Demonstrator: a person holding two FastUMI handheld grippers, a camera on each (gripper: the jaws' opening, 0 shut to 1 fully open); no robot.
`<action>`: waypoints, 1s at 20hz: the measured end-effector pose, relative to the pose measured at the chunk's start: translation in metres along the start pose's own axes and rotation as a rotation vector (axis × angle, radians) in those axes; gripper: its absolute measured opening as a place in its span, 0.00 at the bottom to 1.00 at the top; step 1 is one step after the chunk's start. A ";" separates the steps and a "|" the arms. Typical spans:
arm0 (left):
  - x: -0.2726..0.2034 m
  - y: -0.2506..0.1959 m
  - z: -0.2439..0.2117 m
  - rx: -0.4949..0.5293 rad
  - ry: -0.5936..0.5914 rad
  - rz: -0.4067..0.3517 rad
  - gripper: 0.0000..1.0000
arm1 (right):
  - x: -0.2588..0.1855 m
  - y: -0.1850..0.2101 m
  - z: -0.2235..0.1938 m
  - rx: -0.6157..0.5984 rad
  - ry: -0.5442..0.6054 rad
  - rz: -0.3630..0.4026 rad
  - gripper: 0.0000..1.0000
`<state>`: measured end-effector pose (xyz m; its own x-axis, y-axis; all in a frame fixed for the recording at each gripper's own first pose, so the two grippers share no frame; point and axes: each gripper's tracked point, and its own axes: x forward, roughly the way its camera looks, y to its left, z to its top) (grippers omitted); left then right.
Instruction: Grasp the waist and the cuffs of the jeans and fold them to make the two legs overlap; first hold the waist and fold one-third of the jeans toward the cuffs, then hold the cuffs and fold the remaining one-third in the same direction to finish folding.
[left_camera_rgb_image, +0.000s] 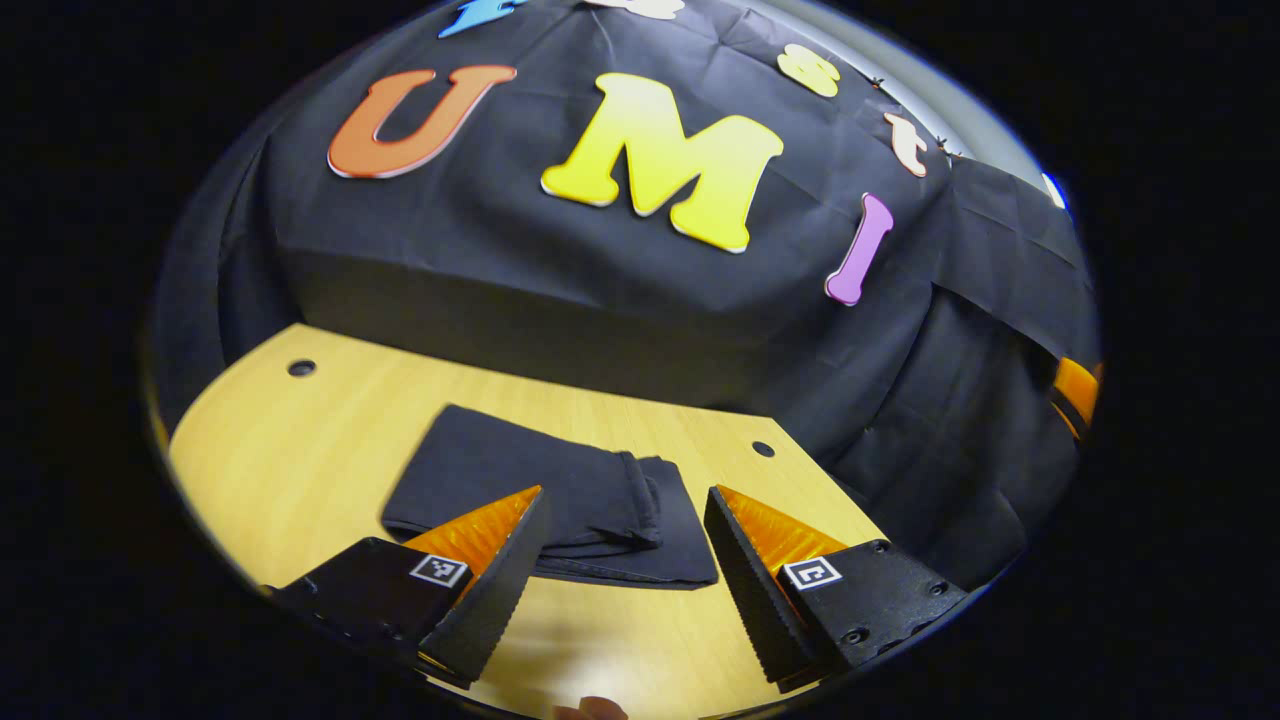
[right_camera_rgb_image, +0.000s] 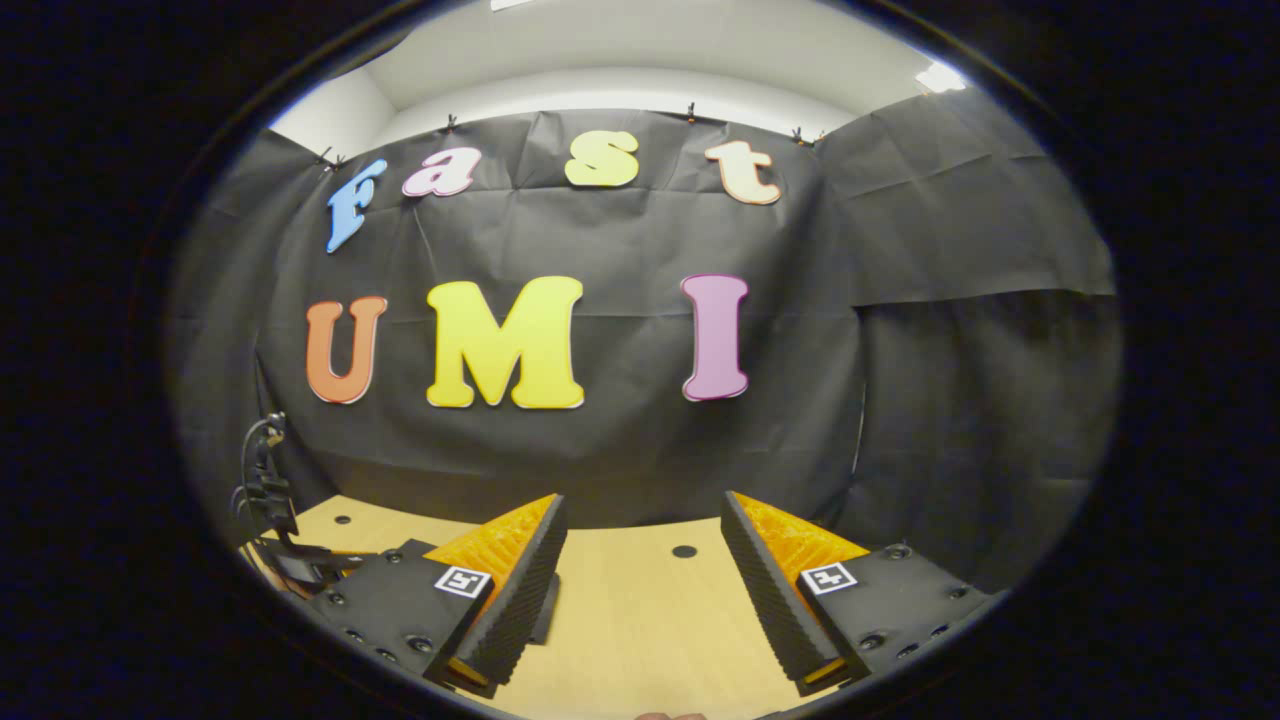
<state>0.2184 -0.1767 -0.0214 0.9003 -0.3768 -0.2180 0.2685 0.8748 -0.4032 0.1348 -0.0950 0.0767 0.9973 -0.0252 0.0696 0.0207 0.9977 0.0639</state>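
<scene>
Across the wooden table (left_camera_rgb_image: 300, 450) we see the folded jeans (left_camera_rgb_image: 540, 500) lying flat, with our left gripper (left_camera_rgb_image: 625, 560) and right gripper (right_camera_rgb_image: 640, 580) both spread wide, holding nothing.

- A staged recording booth, lab-like, not a lived-in room.
- Black cloth (right_camera_rgb_image: 620, 440) hangs as a backdrop straight ahead of the open jaws, wrapping round to both sides; small clips (right_camera_rgb_image: 690, 110) pin its top edge.
- White wall and ceiling (right_camera_rgb_image: 640, 60) show above the cloth.
- Light wooden tabletop (right_camera_rgb_image: 640, 620) lies under and ahead of the jaws, with round cable holes (right_camera_rgb_image: 684, 551).
- A black clamp stand with cabling (right_camera_rgb_image: 265, 490) sits at the table edge, left of the jaws.
</scene>
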 end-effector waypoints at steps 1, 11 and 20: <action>-0.015 0.013 0.011 0.018 -0.025 0.023 0.98 | 0.002 0.015 -0.004 0.012 0.004 0.022 0.93; -0.157 0.091 0.097 0.166 -0.242 0.223 1.00 | -0.019 0.130 -0.006 0.045 -0.021 0.162 0.92; -0.223 0.083 0.087 0.234 -0.277 0.223 0.98 | -0.086 0.139 -0.016 -0.036 -0.102 0.106 0.92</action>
<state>0.0698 0.0065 0.0710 0.9946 -0.1020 -0.0176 0.0981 0.9833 -0.1535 0.0535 0.0472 0.0642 0.9816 0.0759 0.1751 -0.0798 0.9967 0.0154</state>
